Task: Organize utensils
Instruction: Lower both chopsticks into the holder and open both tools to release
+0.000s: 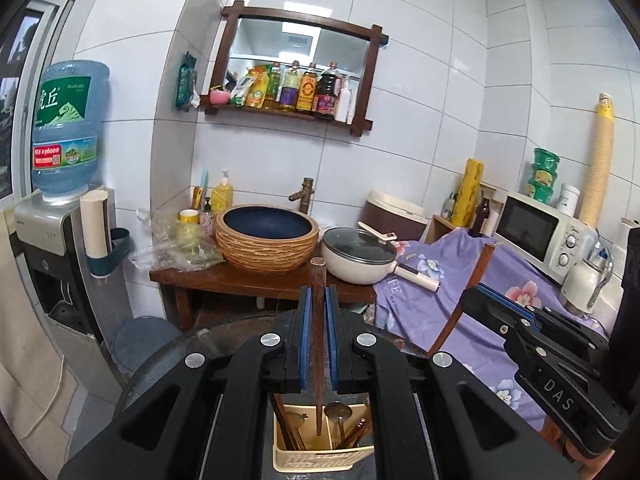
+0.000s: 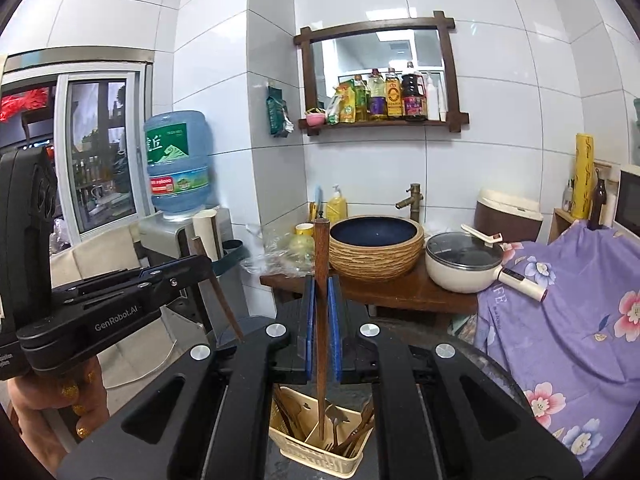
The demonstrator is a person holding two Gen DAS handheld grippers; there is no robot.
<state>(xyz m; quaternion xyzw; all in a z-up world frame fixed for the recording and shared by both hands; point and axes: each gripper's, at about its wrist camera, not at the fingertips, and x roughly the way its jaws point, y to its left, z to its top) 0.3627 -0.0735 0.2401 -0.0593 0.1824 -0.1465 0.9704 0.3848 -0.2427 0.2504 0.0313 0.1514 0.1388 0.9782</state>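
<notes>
Each gripper is shut on one brown wooden chopstick, held upright. My left gripper [image 1: 319, 296] grips its chopstick [image 1: 319, 344] with the tip hanging over the cream utensil caddy [image 1: 320, 458]. My right gripper [image 2: 321, 286] grips the other chopstick [image 2: 321, 320], its tip down in the middle of the caddy [image 2: 316, 450]. The caddy holds a metal spoon [image 1: 338, 414], a fork [image 2: 334, 416] and more wooden utensils. The right gripper shows at the right of the left wrist view [image 1: 480, 294], the left gripper at the left of the right wrist view [image 2: 202, 266].
The caddy stands on a dark round surface [image 2: 492, 368]. Behind are a wooden counter with a woven basin [image 1: 267, 238], a white lidded pan [image 1: 360, 256], a table under purple flowered cloth [image 1: 460, 296], a microwave [image 1: 536, 232] and a water dispenser [image 1: 60, 200].
</notes>
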